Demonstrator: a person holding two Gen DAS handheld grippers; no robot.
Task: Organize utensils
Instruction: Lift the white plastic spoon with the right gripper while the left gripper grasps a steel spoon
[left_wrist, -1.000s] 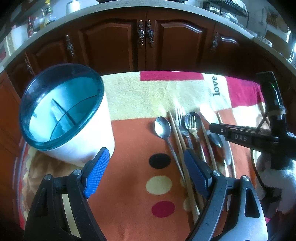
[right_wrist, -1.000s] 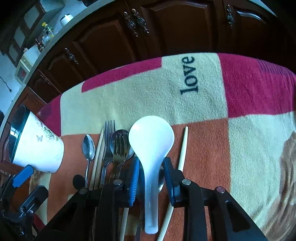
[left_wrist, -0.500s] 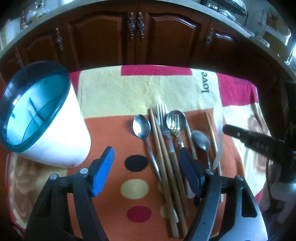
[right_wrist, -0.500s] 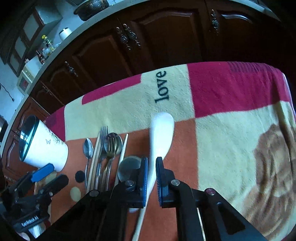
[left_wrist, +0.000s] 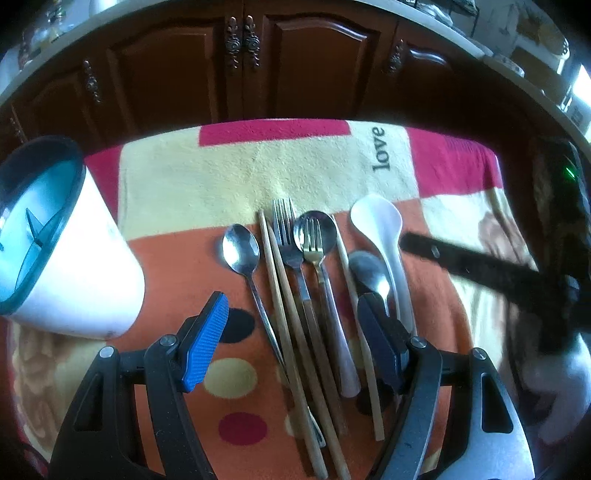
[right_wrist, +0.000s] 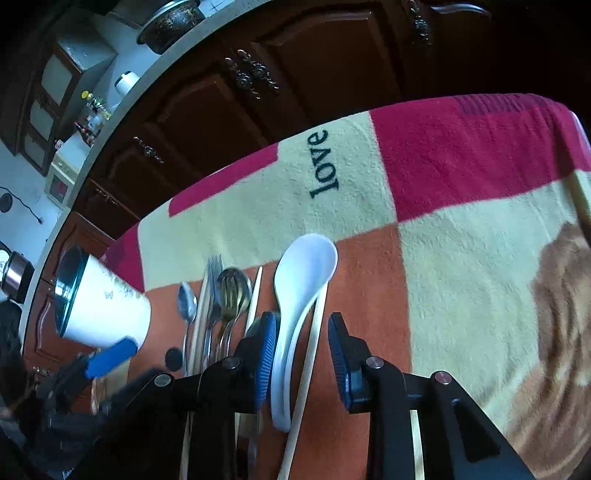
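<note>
At the far left of the left wrist view a white utensil holder (left_wrist: 74, 266) with a teal divided rim is seen lying tilted on the blanket-covered desk (left_wrist: 229, 177), its mouth turned toward the left edge of the frame. To its right, in the centre of the frame, the metal cutlery is laid in a row with long axes running from bottom to top: a small spoon (left_wrist: 240, 251), a pair of wooden chopsticks (left_wrist: 280, 288), a fork (left_wrist: 286, 236), then a gold fork resting in a larger spoon (left_wrist: 314, 236). The left gripper (left_wrist: 295, 332) is held over the handles of this row, its fingers (left_wrist: 205, 332) spread wide with nothing gripped between them.

Further right, the white rice paddle (left_wrist: 380, 225) is found lying flat, bowl toward the top of the frame, handle toward the bottom.

In the right wrist view the paddle (right_wrist: 306, 273) is seen between the fingers (right_wrist: 266, 354) of the right gripper (right_wrist: 303, 354), its handle running back along the line of the fingers. The jaws are opening; the left pad lies against or just beside the handle, while a clear gap stands at the right pad, so no grip is judged to be held. A single chopstick (right_wrist: 314, 339) lies alongside. The right hand is judged the nearer to the paddle, and the holder lies well apart, at the left of the frame.
</note>
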